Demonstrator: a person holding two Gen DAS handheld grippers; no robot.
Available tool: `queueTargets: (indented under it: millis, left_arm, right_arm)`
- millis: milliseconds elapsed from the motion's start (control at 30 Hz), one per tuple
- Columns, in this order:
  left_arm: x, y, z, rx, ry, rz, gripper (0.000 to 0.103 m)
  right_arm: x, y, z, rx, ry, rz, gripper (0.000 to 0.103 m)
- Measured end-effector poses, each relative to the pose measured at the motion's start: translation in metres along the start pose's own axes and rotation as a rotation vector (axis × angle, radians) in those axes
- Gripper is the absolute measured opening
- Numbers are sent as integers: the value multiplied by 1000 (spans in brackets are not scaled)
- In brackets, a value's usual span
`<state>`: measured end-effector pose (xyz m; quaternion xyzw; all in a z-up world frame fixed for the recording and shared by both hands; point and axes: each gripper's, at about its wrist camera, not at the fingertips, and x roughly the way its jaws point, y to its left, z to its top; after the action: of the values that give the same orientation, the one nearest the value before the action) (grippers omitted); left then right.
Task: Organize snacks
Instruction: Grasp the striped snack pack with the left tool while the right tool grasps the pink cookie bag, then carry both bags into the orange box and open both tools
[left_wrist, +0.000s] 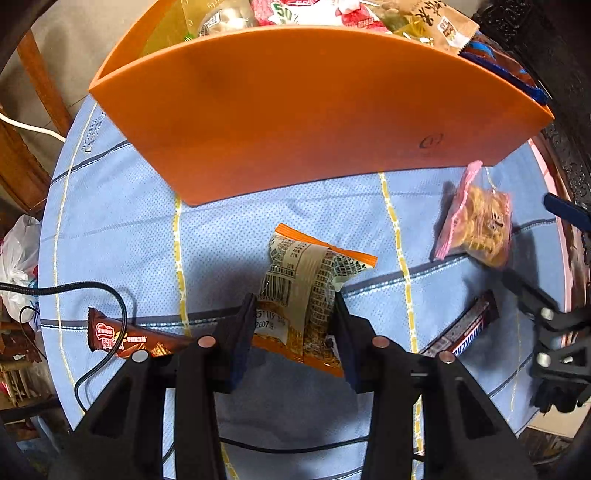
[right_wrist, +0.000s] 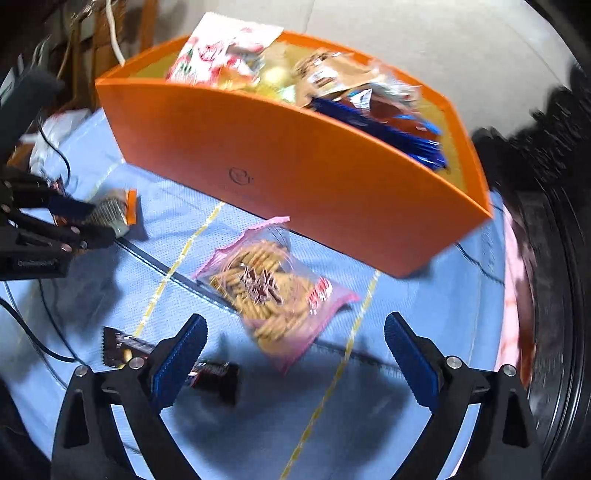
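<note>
Currently mid-sort: left gripper closed on crinkly orange-edged snack packet with barcode back, pads pinching both sides, packet apparently lifted clear of pale blue quilted tablecloth with yellow stripes. Tall orange rectangular box at 12 o'clock from the packet, already well filled with assorted wrappers. Right gripper with jaws spread wide, holding nothing; clear pink-edged bag of small tan biscuits just ahead at 12 o'clock, lying loose, outside the box, near its front wall. Dark brown chocolate bar wrapper at 9 o'clock of right gripper, partly behind the left blue pad. Second brown wafer bar at 9 o'clock of left gripper.

Advice for the step in hand, as judgement:
- Raise held packet higher than the box rim before travelling toward 12 o'clock; front wall stands tall.
- Keep grip firm but light; contents likely crushable.
- Release over a gap among the wrappers, not atop the heap, to avoid spill-over.
- Mind black cable at 9 o'clock.
- Right side: straddle biscuit bag across its middle; slippery film likely.
</note>
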<state>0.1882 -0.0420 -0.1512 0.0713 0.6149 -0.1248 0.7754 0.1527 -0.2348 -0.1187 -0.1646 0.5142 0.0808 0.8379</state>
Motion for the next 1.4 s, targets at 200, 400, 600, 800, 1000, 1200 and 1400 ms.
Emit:
queueTargets:
  millis: [200,400,600,800,1000,1200,1400]
  left_arm:
    - [14,-2,10,-17,12,16,40]
    - [38,-7,15,-26,33,27,40]
    - [42,-16,12,-11,22,24,40]
    - [7,-15,-3,6,-44,-19,40]
    - [-42,-23,-9,46,-118,-44,40]
    - [-105,-18,2,79,-221,-70,40]
    - [-142,-9,33,68,-288,-56,40]
  right_arm:
    - [38,-3,13,2,48,37,97]
    - [61,3,15,-3,74,51,88]
    - [41,-7,9,169,65,150,56]
    - [-2,-12,-13,309,12,235,55]
    - [-39,-8,-17,335,-37,253,56]
    - [-78,-19,-6,348,-133,259,56]
    - [-103,-34,25,350,-221,229,56]
